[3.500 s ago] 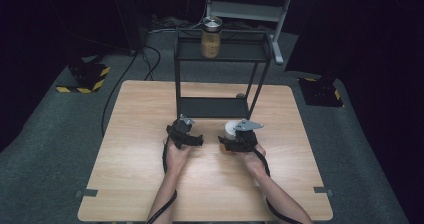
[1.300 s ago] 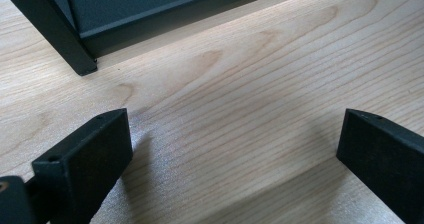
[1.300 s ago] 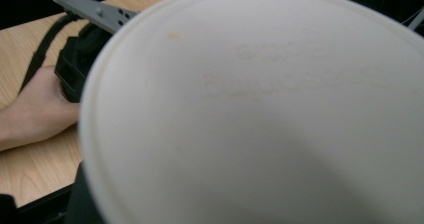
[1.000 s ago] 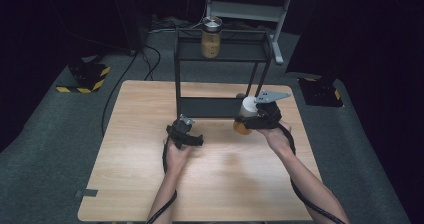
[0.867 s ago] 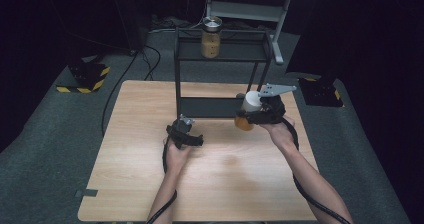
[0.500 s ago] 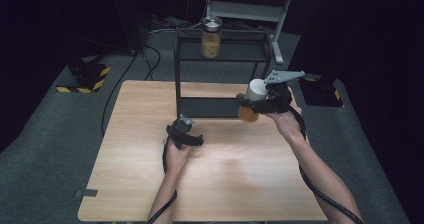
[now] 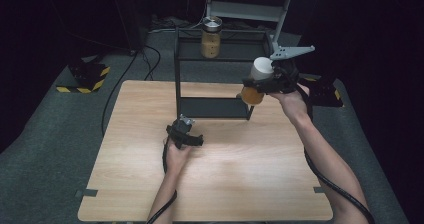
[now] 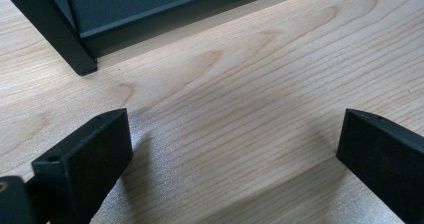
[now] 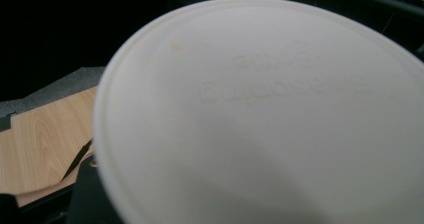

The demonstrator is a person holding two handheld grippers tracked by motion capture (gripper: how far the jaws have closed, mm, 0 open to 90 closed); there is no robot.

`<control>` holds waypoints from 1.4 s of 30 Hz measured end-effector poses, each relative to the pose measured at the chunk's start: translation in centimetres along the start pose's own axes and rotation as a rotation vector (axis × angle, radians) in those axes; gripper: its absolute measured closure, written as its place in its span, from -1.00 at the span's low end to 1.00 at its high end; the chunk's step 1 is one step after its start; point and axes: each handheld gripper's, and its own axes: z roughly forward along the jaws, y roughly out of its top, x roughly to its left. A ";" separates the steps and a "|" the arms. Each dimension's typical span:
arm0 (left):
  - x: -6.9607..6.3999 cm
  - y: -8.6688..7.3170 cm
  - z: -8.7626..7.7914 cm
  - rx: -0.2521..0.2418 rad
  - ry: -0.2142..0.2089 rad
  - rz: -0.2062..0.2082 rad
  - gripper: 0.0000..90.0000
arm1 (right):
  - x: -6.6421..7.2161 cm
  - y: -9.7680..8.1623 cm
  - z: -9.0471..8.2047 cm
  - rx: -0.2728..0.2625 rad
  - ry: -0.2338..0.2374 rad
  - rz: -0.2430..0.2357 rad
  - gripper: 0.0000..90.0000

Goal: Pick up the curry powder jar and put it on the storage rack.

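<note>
Wooden table (image 7: 210, 184), white-lidded jar (image 7: 254, 81) clamped in raised right claw (image 7: 260, 84)

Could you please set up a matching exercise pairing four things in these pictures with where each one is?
Things:
1. white-lidded jar
2. metal-lidded jar
3. left claw
4. black shelf rack

Places:
A. on the rack's top shelf
B. low over the wooden table, jaws open
C. standing at the table's far edge
D. held in the right claw, off the table

Pairs: 1-D, 2-A, 3-B, 4-C
</note>
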 end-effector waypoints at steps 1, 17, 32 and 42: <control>0.0 0.0 0.0 0.001 0.000 0.002 -0.98 | -0.1 0.4 -0.1 0.000 -0.003 0.002 -0.22; 0.0 0.0 0.0 -0.001 0.001 -0.005 -0.97 | -1.3 5.7 0.9 0.025 -0.081 0.044 -0.22; -0.1 0.0 0.0 -0.001 0.002 -0.005 -0.98 | -1.7 9.0 3.1 0.051 -0.188 0.094 -0.22; -0.1 0.0 0.0 0.000 0.004 -0.001 -0.98 | -1.7 10.4 5.0 0.061 -0.247 0.116 -0.22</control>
